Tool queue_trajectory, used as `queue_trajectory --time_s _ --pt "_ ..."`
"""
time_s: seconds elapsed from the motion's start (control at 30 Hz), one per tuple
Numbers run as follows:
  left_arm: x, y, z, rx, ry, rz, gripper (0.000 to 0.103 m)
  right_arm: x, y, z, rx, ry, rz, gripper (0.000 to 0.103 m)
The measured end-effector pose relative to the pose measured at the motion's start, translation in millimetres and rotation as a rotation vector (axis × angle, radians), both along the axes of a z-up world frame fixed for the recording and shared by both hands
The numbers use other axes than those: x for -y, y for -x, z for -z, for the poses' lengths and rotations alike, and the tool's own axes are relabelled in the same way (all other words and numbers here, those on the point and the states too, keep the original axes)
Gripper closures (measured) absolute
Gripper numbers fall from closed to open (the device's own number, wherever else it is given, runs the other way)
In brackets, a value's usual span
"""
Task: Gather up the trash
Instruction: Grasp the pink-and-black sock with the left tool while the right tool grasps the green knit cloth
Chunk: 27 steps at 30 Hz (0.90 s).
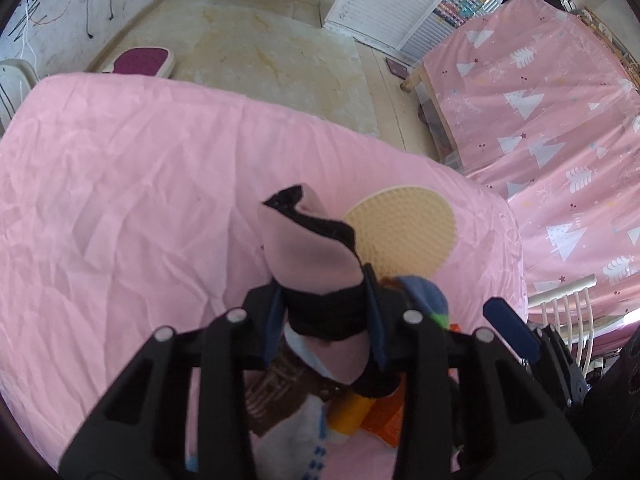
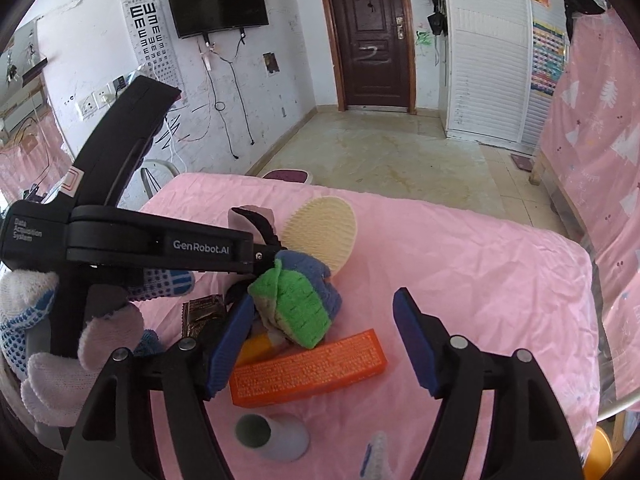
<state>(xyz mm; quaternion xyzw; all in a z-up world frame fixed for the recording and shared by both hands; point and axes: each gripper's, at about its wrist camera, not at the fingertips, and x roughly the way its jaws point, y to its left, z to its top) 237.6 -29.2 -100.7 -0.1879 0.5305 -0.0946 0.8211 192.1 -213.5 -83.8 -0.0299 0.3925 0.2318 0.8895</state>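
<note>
While our left tool pinches a pink-and-black soft piece clear of the pile, our right tool gapes empty over the orange box on the pink tabletop, ready for that next.

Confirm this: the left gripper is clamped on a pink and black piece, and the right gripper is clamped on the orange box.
Wrong about the right gripper: it is open and empty above the orange box, as the right wrist view shows. The left gripper does clamp the pink and black piece.
</note>
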Motion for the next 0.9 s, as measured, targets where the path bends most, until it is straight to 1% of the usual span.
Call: queue_trajectory --time_s 0.07,0.17,0.43,0.63,0.67,0.7,0.73,0.8,0.9 --pt "-3 3 -4 0.019 -0.002 -0.014 0.071 -4 -4 2 -0.007 0.004 -0.010 0.040" --pt "-12 7 -14 0.052 0.022 -0.037 0.071 -11 -7 4 -0.015 0.009 -0.028 0.040" --pt "-45 19 -42 0.139 0.024 -0.151 0.070 -28 -14 8 -0.027 0.037 -0.076 0.040" --pt "-53 23 -47 0.148 0.034 -0.173 0.070 -35 -18 12 -0.032 0.069 -0.080 0.041" --pt "-53 24 -46 0.145 0.036 -0.173 0.070 -37 -19 13 -0.034 0.076 -0.084 0.046" --pt "-53 23 -45 0.145 0.037 -0.172 0.070 -39 -19 14 -0.042 0.079 -0.096 0.057" --pt "-52 24 -45 0.144 0.037 -0.170 0.070 -42 -19 14 -0.045 0.083 -0.098 0.062" --pt "-53 26 -44 0.142 0.038 -0.170 0.070 -46 -20 15 -0.048 0.093 -0.100 0.077" --pt "-53 28 -45 0.144 0.033 -0.168 0.070 -43 -19 15 -0.042 0.081 -0.098 0.089"
